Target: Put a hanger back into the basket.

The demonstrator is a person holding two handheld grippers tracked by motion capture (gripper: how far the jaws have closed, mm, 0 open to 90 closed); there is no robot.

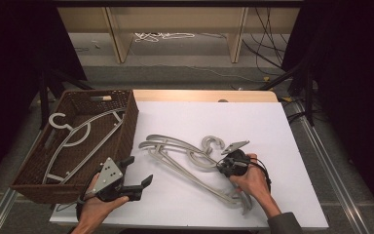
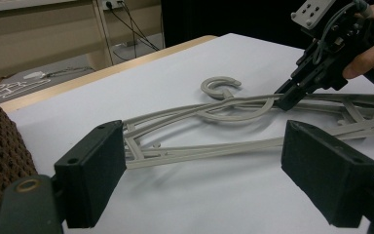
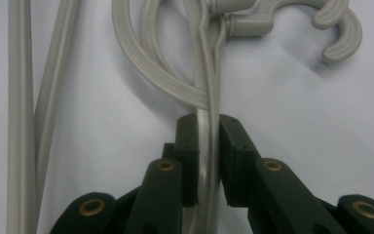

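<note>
One hanger binned, two to go

Right gripper (image 3: pixel 208 141) is clamped on the grey plastic hangers (image 1: pixel 185 156) lying tangled on the white table (image 1: pixel 272 126); left gripper (image 2: pixel 219 161) hangs released beside the brown wicker basket (image 1: pixel 129 122), which holds one grey hanger (image 1: pixel 78 141).

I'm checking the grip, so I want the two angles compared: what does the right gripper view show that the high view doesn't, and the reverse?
Right gripper view alone: the right gripper with its jaws shut on the arm of a grey hanger, seen close up.
High view alone: a brown basket holding another hanger, and the left gripper, open.
Both: the tangled hangers on the white table, with their hooks.
</note>
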